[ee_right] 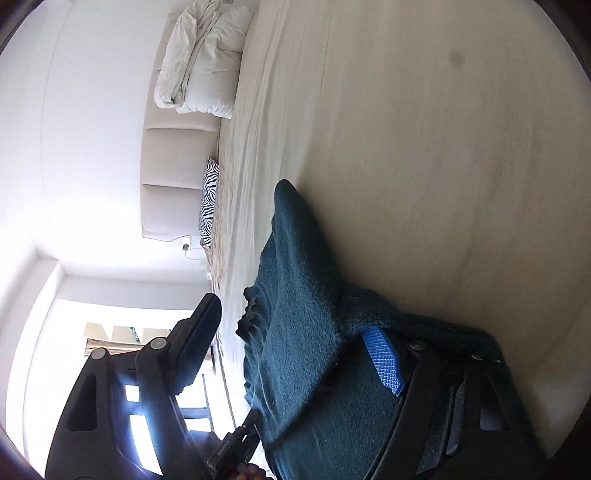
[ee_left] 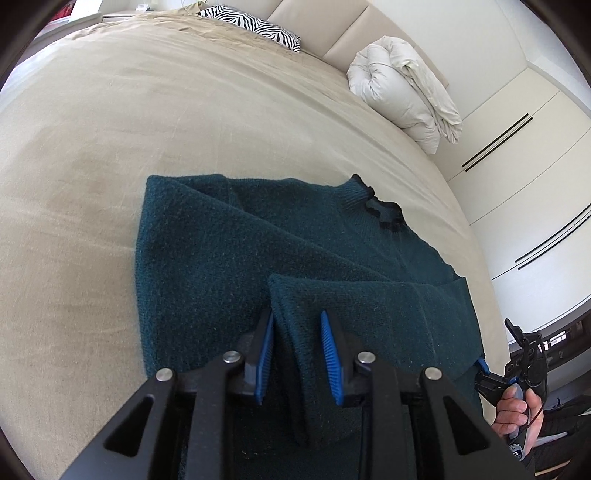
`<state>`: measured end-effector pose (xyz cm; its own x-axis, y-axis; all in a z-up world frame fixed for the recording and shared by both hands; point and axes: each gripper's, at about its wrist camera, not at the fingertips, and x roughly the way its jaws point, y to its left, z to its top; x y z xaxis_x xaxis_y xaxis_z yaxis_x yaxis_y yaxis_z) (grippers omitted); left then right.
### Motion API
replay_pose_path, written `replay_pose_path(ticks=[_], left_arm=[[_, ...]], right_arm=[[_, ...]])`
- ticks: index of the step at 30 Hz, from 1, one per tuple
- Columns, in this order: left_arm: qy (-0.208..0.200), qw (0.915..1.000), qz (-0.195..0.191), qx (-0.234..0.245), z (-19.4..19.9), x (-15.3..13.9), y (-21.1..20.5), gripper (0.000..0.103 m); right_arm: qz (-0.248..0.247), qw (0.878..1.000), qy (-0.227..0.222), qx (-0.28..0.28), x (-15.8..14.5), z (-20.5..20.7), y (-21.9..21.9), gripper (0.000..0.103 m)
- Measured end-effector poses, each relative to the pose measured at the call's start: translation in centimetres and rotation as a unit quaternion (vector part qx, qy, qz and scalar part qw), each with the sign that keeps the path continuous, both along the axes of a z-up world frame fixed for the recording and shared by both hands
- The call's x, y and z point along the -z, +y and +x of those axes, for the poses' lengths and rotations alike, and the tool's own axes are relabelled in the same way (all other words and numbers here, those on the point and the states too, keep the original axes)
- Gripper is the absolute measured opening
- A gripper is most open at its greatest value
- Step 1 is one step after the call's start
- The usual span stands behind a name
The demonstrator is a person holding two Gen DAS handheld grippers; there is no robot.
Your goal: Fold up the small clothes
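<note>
Left wrist view. Dark green knitted sweater (ee_left: 221, 240) spread on the bed (ee_left: 147, 110), near its close edge, ruffled collar toward the right and one side already turned in over the body. Left hand-held gripper (ee_left: 297, 315) released, blue pads apart with a raised fold of the knit lying loosely between them, not pinched. Right hand-held gripper (ee_left: 487, 373) just showing at the sweater's right edge, a hand (ee_left: 517, 410) around its handle. Probably soft, thick and fairly light; likely to sag and drag rather than slide, so best taken at a hem, cuff or doubled edge where the pads can bite through both layers. Beige cover smooth and flat, with plenty of bare room beyond. Rolled white duvet (ee_left: 402, 92) and zebra pillow (ee_left: 255, 24) well apart at the padded headboard (ee_left: 332, 29); pale cupboard doors (ee_left: 517, 166) along the right.

Right wrist view, rolled sideways. Right hand-held gripper (ee_right: 291, 317) spread wide, sweater (ee_right: 295, 295) between the jaws but not squeezed; a sleeve draped over the lower one. Bed (ee_right: 443, 147) bare beyond the garment. Duvet (ee_right: 199, 62), pillow (ee_right: 208, 199) and headboard (ee_right: 170, 155) far off; bright window (ee_right: 110, 332) behind.
</note>
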<state>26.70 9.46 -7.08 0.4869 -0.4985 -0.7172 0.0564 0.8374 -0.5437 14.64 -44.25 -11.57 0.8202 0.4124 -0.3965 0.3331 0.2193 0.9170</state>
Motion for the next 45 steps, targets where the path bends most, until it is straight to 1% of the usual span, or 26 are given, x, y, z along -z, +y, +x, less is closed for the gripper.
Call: replay_pose_path(ticks=[2, 3, 5, 7, 8, 10, 12, 13, 15, 18, 20, 21, 22, 23, 25, 28, 31, 32, 33, 36, 38, 41, 42, 43, 44, 45], left_arm=[[-0.003, 1.0000, 0.003, -0.001, -0.1, 0.1, -0.3, 0.029], [-0.006, 1.0000, 0.004, -0.001, -0.2, 0.1, -0.4, 0.029], [-0.009, 0.9999, 0.004, -0.002, -0.3, 0.0, -0.3, 0.029], [-0.012, 0.9999, 0.004, -0.008, -0.6, -0.4, -0.2, 0.029], [-0.018, 0.9997, 0.010, -0.014, -0.9, -0.8, 0.0, 0.029], [-0.040, 0.9985, 0.021, -0.032, -1.6, -2.2, 0.5, 0.028], [-0.065, 0.9969, 0.018, -0.041, -2.4, -3.7, 0.7, 0.028], [-0.076, 0.9963, 0.016, -0.038, -2.7, -4.4, 0.3, 0.029], [-0.082, 0.9963, 0.024, -0.011, -2.9, -4.9, -1.4, 0.034], [-0.086, 0.9938, 0.062, 0.034, -2.7, -4.3, -4.5, 0.034], [-0.062, 0.9943, 0.077, 0.041, -1.8, -2.5, -5.4, 0.034], [-0.046, 0.9954, 0.076, 0.037, -1.3, -1.4, -5.3, 0.034], [-0.048, 0.9960, 0.068, 0.033, -1.1, -0.7, -5.1, 0.033], [-0.059, 0.9956, 0.065, 0.033, -1.2, -0.3, -5.0, 0.033], [-0.067, 0.9945, 0.070, 0.038, -1.1, 0.0, -5.1, 0.033], [-0.077, 0.9935, 0.072, 0.044, -1.1, 0.4, -5.2, 0.033], [-0.080, 0.9949, 0.043, 0.044, -0.9, 0.9, -4.5, 0.032], [-0.079, 0.9954, 0.033, 0.043, -0.8, 1.1, -4.3, 0.032], [-0.079, 0.9956, 0.027, 0.041, -0.8, 1.2, -4.1, 0.032], [-0.081, 0.9956, 0.025, 0.041, -0.8, 1.2, -4.0, 0.030], [-0.082, 0.9954, 0.027, 0.041, -0.9, 1.1, -4.1, 0.030], [-0.078, 0.9961, 0.015, 0.038, -1.0, 0.7, -3.6, 0.030], [-0.074, 0.9966, 0.014, 0.035, -1.4, 0.3, -3.2, 0.030], [-0.067, 0.9972, 0.018, 0.029, -2.1, -0.1, -2.7, 0.032], [-0.062, 0.9976, 0.022, 0.023, -3.0, -0.8, -2.1, 0.036], [-0.061, 0.9978, 0.023, 0.016, -4.1, -1.5, -1.4, 0.047]], right_arm=[[-0.016, 1.000, -0.004, -0.007, 0.0, -0.1, 0.2, 0.064], [-0.030, 0.999, -0.004, -0.012, -0.1, -0.2, 0.6, 0.064], [-0.055, 0.998, 0.004, -0.027, -0.6, -0.5, 1.3, 0.065], [-0.069, 0.997, 0.014, -0.045, -1.2, -1.3, 2.1, 0.066], [-0.074, 0.996, 0.019, -0.054, -1.5, -1.6, 2.5, 0.066], [-0.085, 0.994, 0.011, -0.068, -2.7, -2.5, 2.9, 0.067], [-0.111, 0.991, 0.001, -0.079, -4.5, -3.8, 3.4, 0.067], [-0.125, 0.989, -0.004, -0.083, -5.4, -3.8, 3.5, 0.068], [-0.142, 0.985, -0.014, -0.095, -6.5, -3.8, 4.2, 0.067], [-0.151, 0.982, -0.014, -0.108, -7.8, -1.2, 4.1, 0.068], [-0.153, 0.979, -0.016, -0.132, -8.4, 1.8, 4.2, 0.068], [-0.155, 0.978, -0.011, -0.139, -8.4, 3.0, 4.2, 0.068], [-0.159, 0.976, -0.009, -0.146, -8.5, 4.4, 4.3, 0.068], [-0.161, 0.975, -0.009, -0.155, -8.4, 5.8, 4.6, 0.068], [-0.159, 0.974, 0.003, -0.161, -7.7, 8.1, 4.2, 0.068], [-0.130, 0.977, 0.005, -0.170, -6.0, 11.5, 3.5, 0.068], [-0.116, 0.976, 0.049, -0.180, -3.2, 13.1, 3.0, 0.067], [-0.109, 0.975, 0.049, -0.186, -2.4, 13.0, 3.0, 0.066], [-0.105, 0.976, 0.036, -0.189, -2.1, 12.4, 3.0, 0.066], [-0.110, 0.973, 0.006, -0.201, -2.0, 9.8, 3.1, 0.066], [-0.122, 0.969, -0.007, -0.214, -2.0, 7.4, 3.3, 0.066], [-0.149, 0.961, -0.010, -0.232, -2.6, 3.5, 3.6, 0.066], [-0.164, 0.960, -0.003, -0.229, -3.1, 2.0, 3.5, 0.066], [-0.176, 0.957, 0.023, -0.227, -3.4, 0.2, 3.4, 0.066], [-0.180, 0.957, 0.030, -0.224, -3.7, -1.5, 3.1, 0.066], [-0.181, 0.959, 0.021, -0.218, -4.2, -3.3, 2.8, 0.066]])
